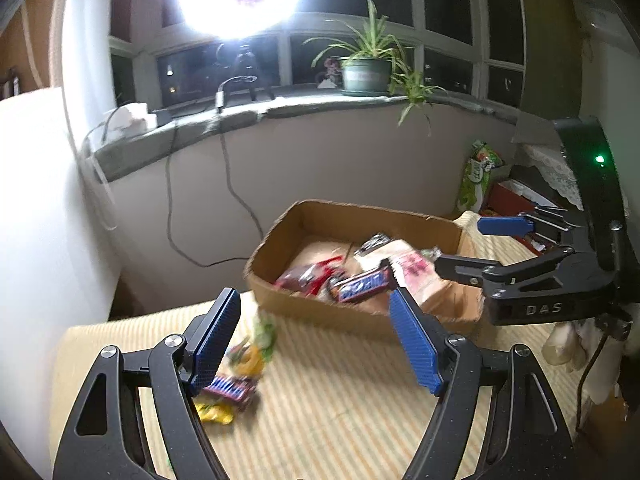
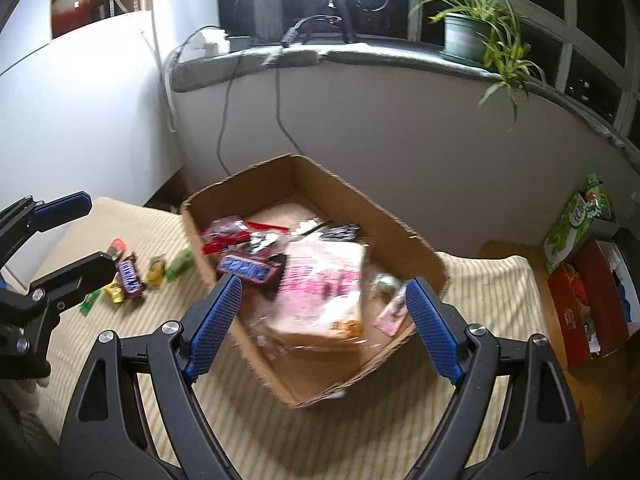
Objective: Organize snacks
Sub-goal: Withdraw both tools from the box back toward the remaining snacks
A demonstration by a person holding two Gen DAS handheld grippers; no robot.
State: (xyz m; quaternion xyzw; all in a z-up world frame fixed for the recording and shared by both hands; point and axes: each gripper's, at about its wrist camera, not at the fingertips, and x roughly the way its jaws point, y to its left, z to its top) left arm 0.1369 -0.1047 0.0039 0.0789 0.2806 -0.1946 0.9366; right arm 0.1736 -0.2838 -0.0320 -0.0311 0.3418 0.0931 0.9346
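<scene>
Above the cardboard box point(image 2: 400, 216), both tools point(image 1: 316, 340) point(image 2: 324, 328) gape empty.

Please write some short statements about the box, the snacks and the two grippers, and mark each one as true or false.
1. The brown cardboard box holds a clear bag of sliced bread. True.
2. The right gripper grips a candy bar. False: its jaws are open and empty.
3. Small wrapped snacks lie on the striped cloth outside the box. True.
4. The left gripper is shut. False: it is open.
5. The box is empty. False: it holds several snacks.
</scene>
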